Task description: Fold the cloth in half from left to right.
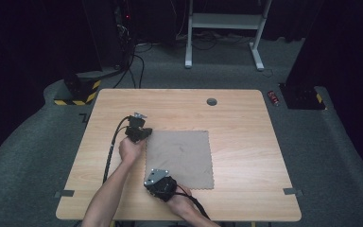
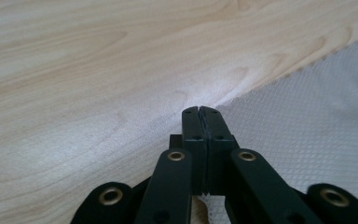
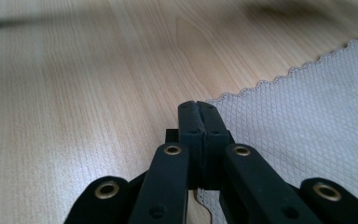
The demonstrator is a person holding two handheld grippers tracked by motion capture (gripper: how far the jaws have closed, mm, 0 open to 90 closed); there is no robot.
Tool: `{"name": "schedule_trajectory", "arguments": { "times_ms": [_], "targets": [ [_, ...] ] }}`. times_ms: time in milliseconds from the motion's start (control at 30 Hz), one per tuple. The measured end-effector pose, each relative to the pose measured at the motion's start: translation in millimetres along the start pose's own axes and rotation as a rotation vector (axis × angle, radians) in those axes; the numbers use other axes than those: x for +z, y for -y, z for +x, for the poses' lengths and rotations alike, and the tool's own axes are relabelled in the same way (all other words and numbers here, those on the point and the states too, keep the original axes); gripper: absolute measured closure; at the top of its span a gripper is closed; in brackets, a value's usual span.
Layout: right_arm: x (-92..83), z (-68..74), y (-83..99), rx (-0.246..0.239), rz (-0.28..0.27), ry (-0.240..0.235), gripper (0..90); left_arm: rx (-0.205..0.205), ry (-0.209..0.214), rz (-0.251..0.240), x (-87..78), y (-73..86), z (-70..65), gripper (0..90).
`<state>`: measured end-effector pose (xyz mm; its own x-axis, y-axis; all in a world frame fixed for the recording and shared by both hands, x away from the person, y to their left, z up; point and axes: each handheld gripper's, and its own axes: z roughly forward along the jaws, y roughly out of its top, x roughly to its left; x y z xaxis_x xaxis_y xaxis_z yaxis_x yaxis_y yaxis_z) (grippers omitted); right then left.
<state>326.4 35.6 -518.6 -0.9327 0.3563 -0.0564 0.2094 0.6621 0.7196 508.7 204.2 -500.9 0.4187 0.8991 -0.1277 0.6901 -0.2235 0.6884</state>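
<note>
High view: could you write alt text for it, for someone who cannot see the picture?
A person's two hands each hold a black gripper at the left edge of a grey square cloth lying flat on a light wooden table. The left gripper is at the cloth's far left corner, the right gripper at its near left corner. Grey carpet and a white frame lie beyond.

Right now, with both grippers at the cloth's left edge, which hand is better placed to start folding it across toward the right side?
Neither clearly: the left gripper pinches the cloth at its far left corner, the right gripper at its near left corner, jaws shut on fabric. Probably both should lift together.
</note>
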Motion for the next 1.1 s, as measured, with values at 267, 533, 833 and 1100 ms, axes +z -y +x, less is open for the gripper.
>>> {"name": "schedule_trajectory", "arguments": {
  "times_ms": [267, 533, 833, 1100],
  "targets": [
    [-7.8, -1.4, -6.0, 0.006, -0.026, 0.004, 89.7, -0.008, 0.027, -0.013, -7.6, -9.7, 2.7, 89.5],
    [-12.8, -3.0, -12.5, 0.016, -0.039, -0.011, 89.7, -0.019, 0.050, -0.029, -17.5, -13.5, 8.1, 89.5],
    [-16.5, 1.3, -32.0, 0.004, -0.086, -0.059, 89.8, -0.030, 0.040, -0.066, -43.1, -16.2, 20.5, 89.6],
    [-26.6, -4.0, -27.3, 0.036, -0.111, -0.076, 89.8, -0.031, 0.050, -0.048, -40.9, -15.9, 16.7, 89.6]
  ]
}}
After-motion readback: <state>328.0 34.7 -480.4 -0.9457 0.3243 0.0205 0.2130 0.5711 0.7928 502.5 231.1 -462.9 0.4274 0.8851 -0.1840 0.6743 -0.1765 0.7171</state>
